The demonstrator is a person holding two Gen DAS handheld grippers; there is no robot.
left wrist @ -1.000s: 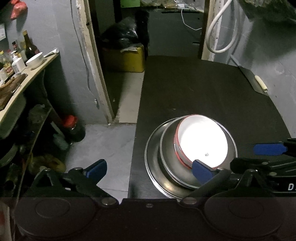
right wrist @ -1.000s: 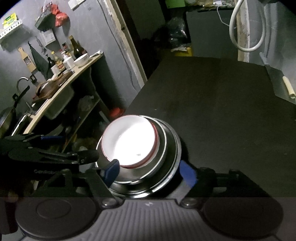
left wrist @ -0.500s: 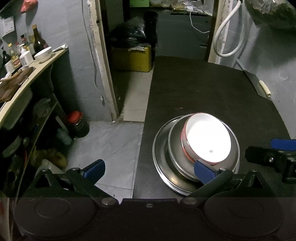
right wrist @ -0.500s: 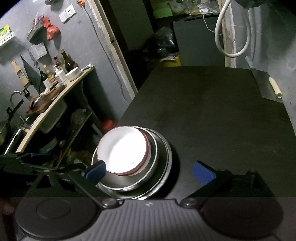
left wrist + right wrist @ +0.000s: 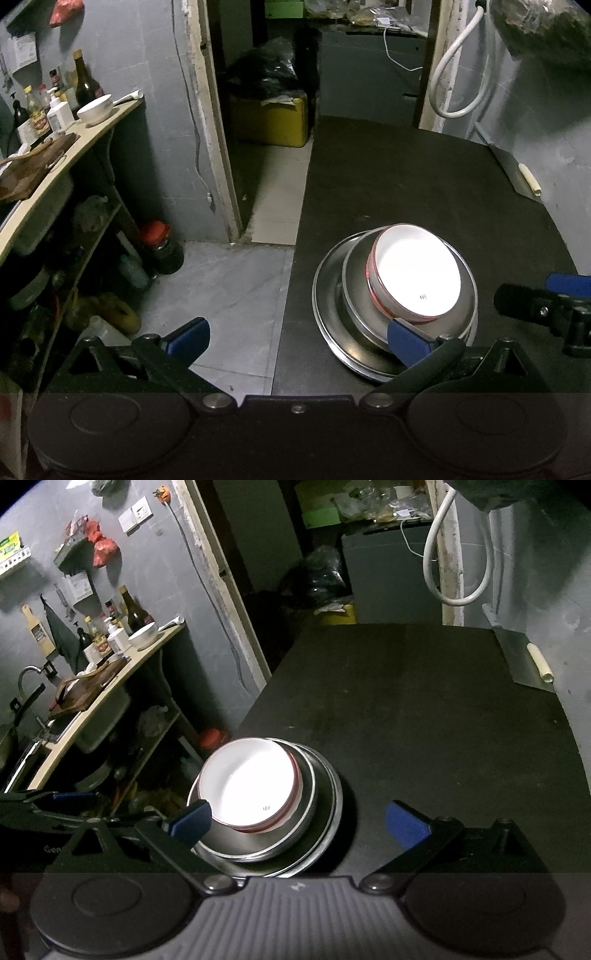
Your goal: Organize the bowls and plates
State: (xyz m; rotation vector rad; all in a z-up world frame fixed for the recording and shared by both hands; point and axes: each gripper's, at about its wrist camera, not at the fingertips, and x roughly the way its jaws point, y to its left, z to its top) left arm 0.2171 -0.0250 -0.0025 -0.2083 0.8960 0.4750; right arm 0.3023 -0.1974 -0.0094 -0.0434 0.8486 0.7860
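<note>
A white bowl (image 5: 417, 277) with a red rim sits inside a stack of steel plates (image 5: 328, 299) near the left front edge of the black table (image 5: 406, 177). My left gripper (image 5: 297, 336) hangs open, its right fingertip (image 5: 406, 338) in front of the stack's near rim and its left one over the floor. In the right wrist view the bowl (image 5: 251, 779) and plates (image 5: 325, 797) lie at lower left. My right gripper (image 5: 297, 821) stands wide open, holding nothing, with its left fingertip (image 5: 188, 819) just before the stack. Each gripper shows at the edge of the other's view.
A cleaver (image 5: 517, 173) lies at the table's far right edge. Left of the table is tiled floor (image 5: 229, 295), a red-lidded jar (image 5: 159, 243) and a counter (image 5: 74, 147) with bottles and a white bowl (image 5: 94, 109). A yellow box (image 5: 269, 114) sits in the doorway.
The right gripper's jaws spread wider and it drew back a little from the stack. The left gripper also backed off slightly. The bowl stays in the plates.
</note>
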